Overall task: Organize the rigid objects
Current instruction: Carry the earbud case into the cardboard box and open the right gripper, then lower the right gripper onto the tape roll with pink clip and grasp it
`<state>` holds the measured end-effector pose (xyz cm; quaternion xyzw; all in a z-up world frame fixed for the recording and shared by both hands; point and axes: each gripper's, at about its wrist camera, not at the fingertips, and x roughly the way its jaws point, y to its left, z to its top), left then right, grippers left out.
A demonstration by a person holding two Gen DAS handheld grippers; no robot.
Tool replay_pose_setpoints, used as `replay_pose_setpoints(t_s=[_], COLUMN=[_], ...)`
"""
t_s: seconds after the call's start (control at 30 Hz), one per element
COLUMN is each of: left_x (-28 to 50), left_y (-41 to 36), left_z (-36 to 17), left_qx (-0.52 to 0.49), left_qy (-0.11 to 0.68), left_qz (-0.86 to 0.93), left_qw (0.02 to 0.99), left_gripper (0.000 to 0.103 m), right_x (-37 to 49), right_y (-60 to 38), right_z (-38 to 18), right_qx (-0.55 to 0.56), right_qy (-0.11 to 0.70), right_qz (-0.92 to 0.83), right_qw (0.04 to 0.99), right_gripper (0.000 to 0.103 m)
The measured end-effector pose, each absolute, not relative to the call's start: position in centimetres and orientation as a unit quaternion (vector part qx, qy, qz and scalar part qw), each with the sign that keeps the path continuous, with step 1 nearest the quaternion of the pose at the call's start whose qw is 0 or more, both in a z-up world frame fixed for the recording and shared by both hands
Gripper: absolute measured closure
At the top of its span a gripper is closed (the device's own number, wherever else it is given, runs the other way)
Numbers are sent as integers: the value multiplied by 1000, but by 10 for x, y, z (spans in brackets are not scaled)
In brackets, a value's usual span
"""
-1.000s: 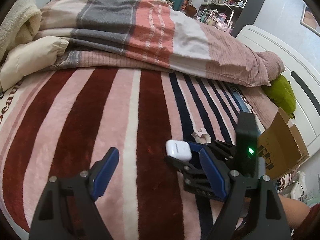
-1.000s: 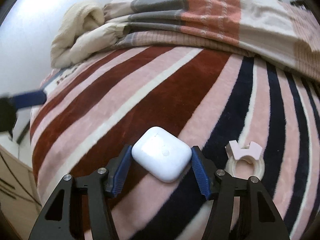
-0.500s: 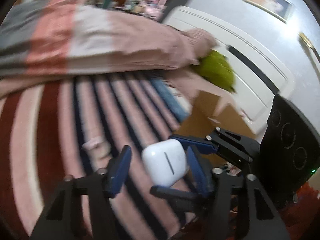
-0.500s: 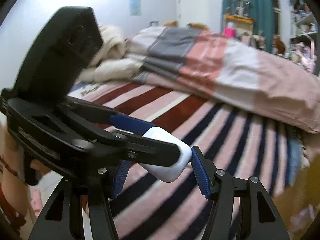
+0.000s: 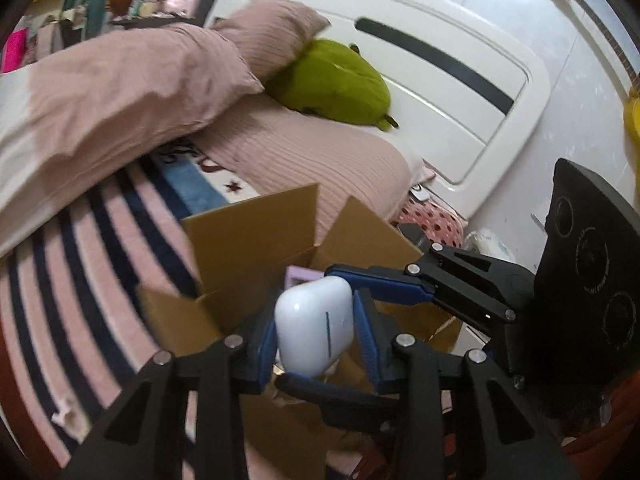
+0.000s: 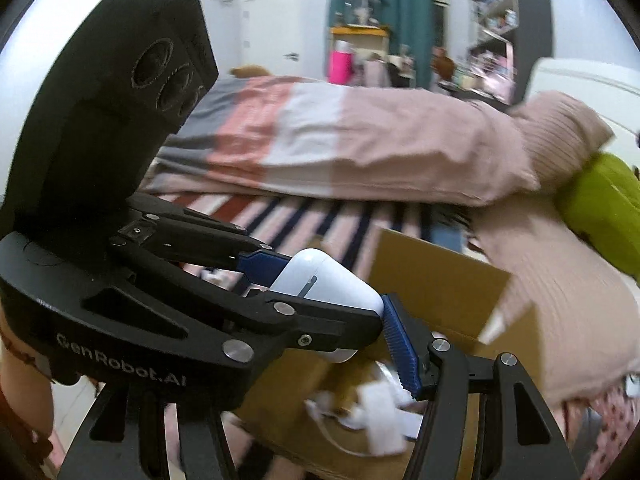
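White case (image 5: 314,330) with a dark line; black grippers with blue pads (image 5: 366,340). Brown box (image 5: 256,236). Blanket (image 5: 80,280) striped pink, navy and dark red. Dusty-pink pillow (image 5: 272,36), green plush (image 5: 336,84), white headboard (image 5: 420,80) with 1 black stripe.

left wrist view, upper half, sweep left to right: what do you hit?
Pink quilt → pink pillow → green plush toy → white headboard → guitar at the right edge.

White headboard (image 5: 436,80), teal curtain (image 6: 380,8) — perhaps shelves (image 6: 496,20) beyond.
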<state>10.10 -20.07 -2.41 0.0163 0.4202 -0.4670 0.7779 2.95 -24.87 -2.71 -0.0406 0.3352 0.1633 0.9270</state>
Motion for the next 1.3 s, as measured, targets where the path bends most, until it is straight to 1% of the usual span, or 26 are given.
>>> replay_pose_setpoints(t_s=[0.17,0.2,0.27,0.3,0.33,0.4,0.5,0.6,0.67,0.7,0.77,0.83,0.9,0.97,1.0,1.1,1.2,1.3], left_x=[108,108,105,105,104,102,98,89,83,81,75,69,63,59,57,53,54,54], left_y=[-231,-234,-236,-235,-233,-224,-208,-185,-162,-152,-124,-98,-62,-34,-21,22,60,92], left_z=[-35,-36,-37,-36,-35,-30,-21,-8,2,6,12,16,18,16,15,6,-11,-38], left_qx=[27,29,43,45,44,31,25,22,10,5,-1,-6,-19,-34,-42,-61,-73,-94], left_qy=[442,443,440,437,433,428,418,401,387,382,372,365,359,356,356,355,362,369], left_qz=[-470,-468,-459,-453,-450,-448,-439,-423,-411,-405,-385,-366,-340,-325,-321,-290,-245,-216], left_qw=[764,764,770,776,780,784,795,812,825,831,845,856,869,875,877,886,896,899], left_gripper=[72,71,57,45,42,41,40,40,40,40,39,39,39,36,34,32,29,29], right_x=[36,36,37,37,38,35,27,20,13,11,0,-6,-10,-13,-14,-12,-7,3], right_y=[-285,-289,-294,-295,-294,-293,-288,-279,-270,-265,-251,-236,-214,-188,-173,-128,-87,-50], right_z=[-38,-40,-44,-45,-46,-44,-39,-32,-24,-21,-12,-7,-3,1,2,2,-8,-32], right_qx=[-18,-15,-14,-15,-20,-30,-32,-41,-44,-44,-41,-40,-39,-42,-49,-60,-75,-109], right_qy=[366,371,380,383,384,379,373,363,352,345,316,299,292,285,283,280,278,281], right_qz=[131,130,129,126,121,117,124,125,131,135,153,176,207,237,249,298,333,338], right_qw=[921,919,916,915,915,917,919,923,926,928,935,937,933,928,925,911,898,891], right_gripper=[47,47,47,47,47,46,38,37,29,21,14,4,3,3,3,3,3,3])
